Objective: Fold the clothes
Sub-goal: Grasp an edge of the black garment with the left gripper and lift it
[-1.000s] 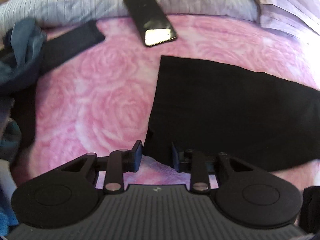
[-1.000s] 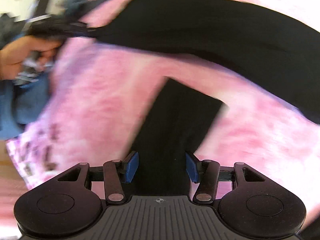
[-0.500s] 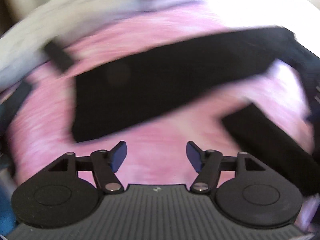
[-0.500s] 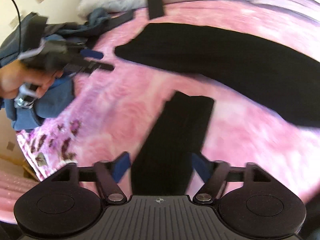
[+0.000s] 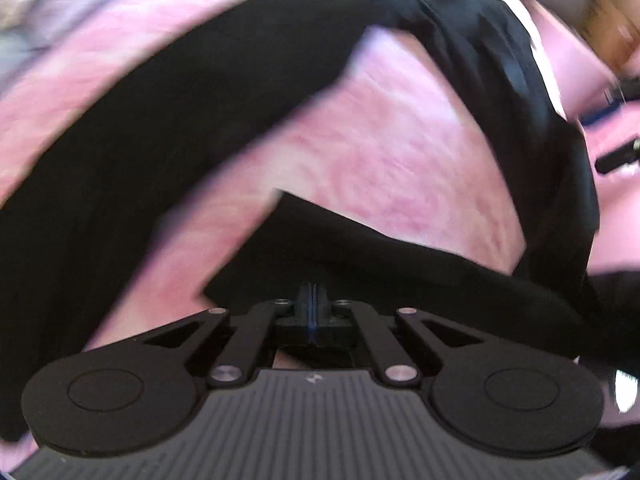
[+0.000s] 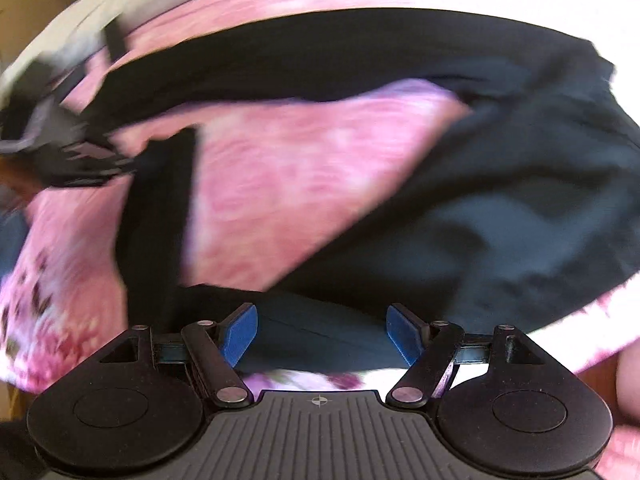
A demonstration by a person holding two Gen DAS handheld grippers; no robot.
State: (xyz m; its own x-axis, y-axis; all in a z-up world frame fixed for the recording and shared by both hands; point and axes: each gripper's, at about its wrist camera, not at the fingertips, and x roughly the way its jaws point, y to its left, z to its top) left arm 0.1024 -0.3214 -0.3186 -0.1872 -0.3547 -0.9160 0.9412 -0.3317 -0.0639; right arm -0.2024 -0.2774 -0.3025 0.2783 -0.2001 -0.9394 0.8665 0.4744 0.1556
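Black trousers [image 5: 132,128] lie spread on a pink rose-patterned bedspread [image 5: 384,152], both legs showing. My left gripper [image 5: 312,300] is shut on the hem end of the near trouser leg [image 5: 360,264]. In the right wrist view the trousers [image 6: 500,200] fill the right side, with the waist part bunched. My right gripper [image 6: 322,332] is open, its blue pads [image 6: 240,330] either side of the black cloth edge [image 6: 320,344] below. The left gripper [image 6: 80,160] shows at far left, at the end of the near leg [image 6: 156,216]. Both views are blurred.
The bedspread's patterned edge [image 6: 36,320] drops away at lower left. A pale pillow or sheet [image 6: 68,24] lies at the bed's far left. The right gripper [image 5: 616,128] shows blurred at the right edge of the left wrist view.
My left gripper swung from the far leg's end to the near leg's hem and shut on it. My right gripper moved along that leg toward the waist, still open.
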